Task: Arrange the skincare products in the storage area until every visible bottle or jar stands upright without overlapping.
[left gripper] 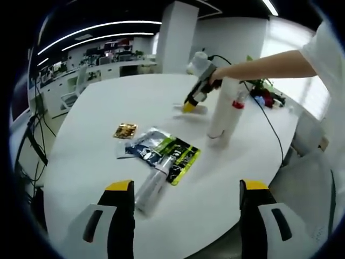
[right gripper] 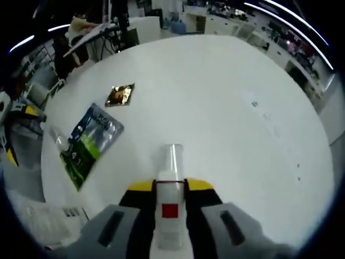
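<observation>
In the right gripper view, the right gripper [right gripper: 170, 190] is clamping a white bottle [right gripper: 169, 208] with a red label, its clear cap pointing toward twelve o'clock over the white table [right gripper: 226, 108]. In the left gripper view, the left gripper [left gripper: 186, 189] is gaping wide, with a clear spray bottle [left gripper: 153, 184] lying at its eleven o'clock, overlapping a green sachet [left gripper: 167, 152]; a gold packet [left gripper: 125, 130] is sitting beyond.

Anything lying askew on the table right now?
Yes. A clear bottle lies on its side near the left claw, its top resting on the sachet. The white bottle stands upright; the right claw is shut on it.
</observation>
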Tool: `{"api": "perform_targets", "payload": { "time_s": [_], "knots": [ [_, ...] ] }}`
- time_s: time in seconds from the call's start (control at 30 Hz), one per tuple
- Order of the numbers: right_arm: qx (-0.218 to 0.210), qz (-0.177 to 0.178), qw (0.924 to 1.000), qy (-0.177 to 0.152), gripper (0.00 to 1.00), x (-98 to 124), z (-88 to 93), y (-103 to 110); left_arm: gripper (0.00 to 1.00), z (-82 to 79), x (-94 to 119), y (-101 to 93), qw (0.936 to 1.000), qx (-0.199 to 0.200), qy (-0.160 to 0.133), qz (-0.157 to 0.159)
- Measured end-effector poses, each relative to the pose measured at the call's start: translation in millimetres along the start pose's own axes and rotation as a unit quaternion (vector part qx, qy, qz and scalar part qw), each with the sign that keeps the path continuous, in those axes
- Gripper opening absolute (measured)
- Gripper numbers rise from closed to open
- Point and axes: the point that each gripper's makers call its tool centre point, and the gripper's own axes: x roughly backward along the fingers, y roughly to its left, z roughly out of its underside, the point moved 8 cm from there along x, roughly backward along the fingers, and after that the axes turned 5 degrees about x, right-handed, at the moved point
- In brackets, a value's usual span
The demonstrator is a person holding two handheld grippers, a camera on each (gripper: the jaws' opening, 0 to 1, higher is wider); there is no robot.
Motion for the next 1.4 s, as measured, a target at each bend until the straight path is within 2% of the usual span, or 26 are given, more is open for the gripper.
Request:
{"api": "perform_targets", "payload": {
  "time_s": [0.33,0.6,0.73,0.87,1.03,1.27,1.4],
  "knots": [
    [-0.052,0.031,0.9974,-0.038,0.20,45.1,23.6,-7.0,0.77,-6.6,5.2,-7.8,0.9999,-0.015,-0.005,0.006],
    [-0.114,0.058,0.9890,-0.075,0.20,81.4,51.7,-3.3,0.76,-8.2,10.1,-18.2,0.9996,-0.022,-0.009,0.013],
    [-0.128,0.075,0.9853,-0.085,0.20,99.5,70.1,3.3,0.76,-8.9,12.9,-24.6,0.9993,-0.030,-0.009,0.019],
    [-0.155,0.088,0.9777,-0.111,0.20,116.5,86.7,11.8,0.75,-9.3,14.7,-26.4,0.9989,-0.041,-0.006,0.023],
    [-0.163,0.107,0.9729,-0.125,0.20,133.5,102.3,21.8,0.75,-12.1,17.6,-28.1,0.9983,-0.050,-0.005,0.029],
    [-0.181,0.130,0.9635,-0.149,0.20,157.5,123.8,45.0,0.73,-14.6,14.5,-40.0,0.9975,-0.049,0.000,0.050],
    [-0.203,0.143,0.9547,-0.164,0.20,171.5,138.0,63.1,0.74,-14.2,10.5,-48.6,0.9961,-0.059,0.005,0.066]
  ]
}}
